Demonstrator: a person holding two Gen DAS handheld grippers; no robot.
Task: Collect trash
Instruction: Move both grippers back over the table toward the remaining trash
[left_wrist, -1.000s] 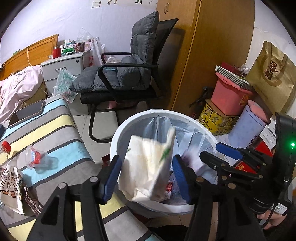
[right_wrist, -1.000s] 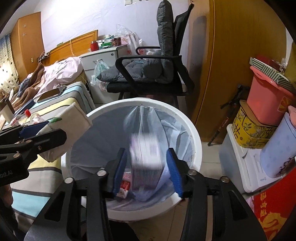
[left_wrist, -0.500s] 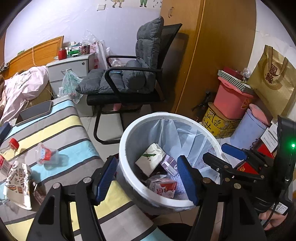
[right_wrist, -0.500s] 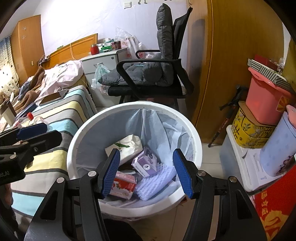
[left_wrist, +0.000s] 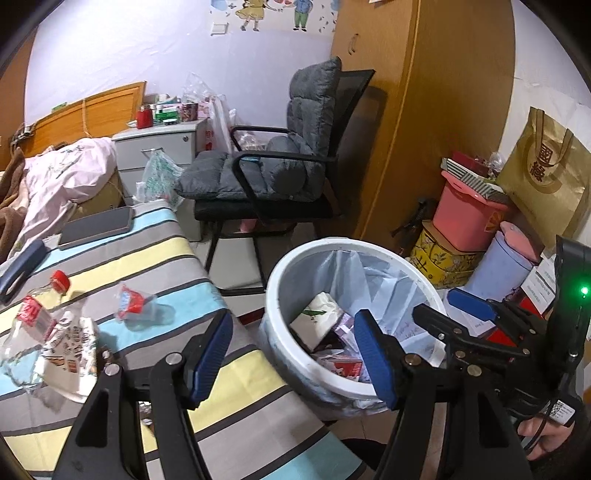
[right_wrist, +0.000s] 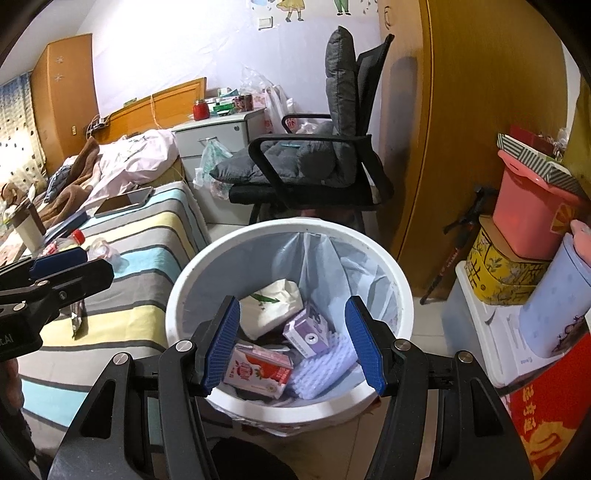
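The right wrist view looks down into the white bin (right_wrist: 291, 402), which stands on the floor just beside the edge of the striped table (right_wrist: 147, 236). I think it stands there so trash has only a short way to go. The right gripper (right_wrist: 293, 341) hangs over the bin with its blue pads wide apart and nothing between them. Its jaws have just been opening. The left gripper (left_wrist: 293, 356) is wide and empty too, over the table's edge next to the bin, and its jaws have also just been opening.

The bin has a pale blue bag (right_wrist: 343, 266) inside. In it lie a white paper pack (right_wrist: 273, 306), a small purple box (right_wrist: 308, 330), a red and white carton (right_wrist: 258, 371) and a bumpy purple sponge (right_wrist: 325, 365).

More trash waits on the table. A clear bottle with a red cap (left_wrist: 35, 310), a printed snack bag (left_wrist: 70, 354) and a crumpled clear wrapper (left_wrist: 135, 304) lie near the left edge of the left wrist view. A phone (left_wrist: 98, 225) lies at the far edge; I think it is not trash.
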